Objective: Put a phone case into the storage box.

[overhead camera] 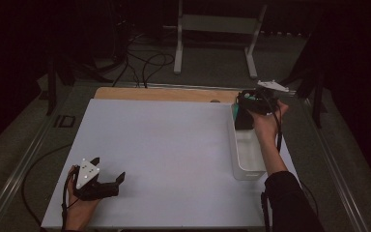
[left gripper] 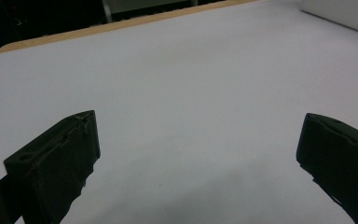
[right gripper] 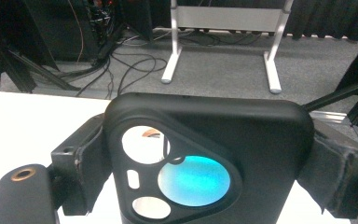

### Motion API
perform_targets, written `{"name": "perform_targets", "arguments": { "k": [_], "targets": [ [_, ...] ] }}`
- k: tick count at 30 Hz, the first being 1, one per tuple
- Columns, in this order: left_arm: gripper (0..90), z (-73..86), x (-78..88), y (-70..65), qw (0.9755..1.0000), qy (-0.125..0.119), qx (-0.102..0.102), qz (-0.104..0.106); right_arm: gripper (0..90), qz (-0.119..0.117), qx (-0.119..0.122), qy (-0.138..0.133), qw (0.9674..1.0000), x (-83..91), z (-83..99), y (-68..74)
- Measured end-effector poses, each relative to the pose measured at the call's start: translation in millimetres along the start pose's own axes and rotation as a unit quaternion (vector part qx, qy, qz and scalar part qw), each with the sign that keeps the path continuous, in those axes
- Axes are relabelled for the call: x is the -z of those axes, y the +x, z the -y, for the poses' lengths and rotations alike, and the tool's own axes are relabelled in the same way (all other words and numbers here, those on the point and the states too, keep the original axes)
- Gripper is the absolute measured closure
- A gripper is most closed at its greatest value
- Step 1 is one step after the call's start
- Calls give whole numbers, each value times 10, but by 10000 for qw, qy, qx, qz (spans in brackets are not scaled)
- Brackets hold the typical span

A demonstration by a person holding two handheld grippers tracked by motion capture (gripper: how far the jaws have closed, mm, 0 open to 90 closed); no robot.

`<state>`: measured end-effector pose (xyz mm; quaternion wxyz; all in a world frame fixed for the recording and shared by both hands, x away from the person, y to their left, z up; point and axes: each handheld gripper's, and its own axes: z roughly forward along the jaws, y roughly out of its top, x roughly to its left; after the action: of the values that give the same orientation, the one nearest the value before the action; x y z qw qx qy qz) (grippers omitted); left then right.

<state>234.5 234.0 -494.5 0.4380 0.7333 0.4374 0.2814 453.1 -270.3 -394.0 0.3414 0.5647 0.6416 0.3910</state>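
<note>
White board (overhead camera: pixel 164 154) bare, open passage; white bin (overhead camera: pixel 247 159) blocks right edge.

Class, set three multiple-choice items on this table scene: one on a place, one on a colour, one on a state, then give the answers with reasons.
1. Where is the white bin?
A. at the table's right edge
B. at its left edge
C. on the floor

2. What colour is the phone case?
A. red
B. black
C. white

3. How is the left gripper?
A. shut on a cup
B. shut on the case
C. open, holding nothing

Answers: A, the high view shows it under the right hand; B, the right gripper clamps a black case; C, its jaws stand wide apart over bare table.
</note>
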Motion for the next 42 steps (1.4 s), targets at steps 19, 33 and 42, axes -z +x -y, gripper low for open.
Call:
{"name": "perform_targets", "arguments": {
  "k": [19,33,42],
  "targets": [
    [1,7,-2,-1,10000,-6,18,12,132,78,2,106,9999,-193,103,5],
    [1,11,1,2,10000,-17,28,-2,131,98,-49,172,9998,-326,183,17],
    [1,12,6,0,10000,-16,11,-5,130,213,83,217,9995,-381,209,28]
  ]
}}
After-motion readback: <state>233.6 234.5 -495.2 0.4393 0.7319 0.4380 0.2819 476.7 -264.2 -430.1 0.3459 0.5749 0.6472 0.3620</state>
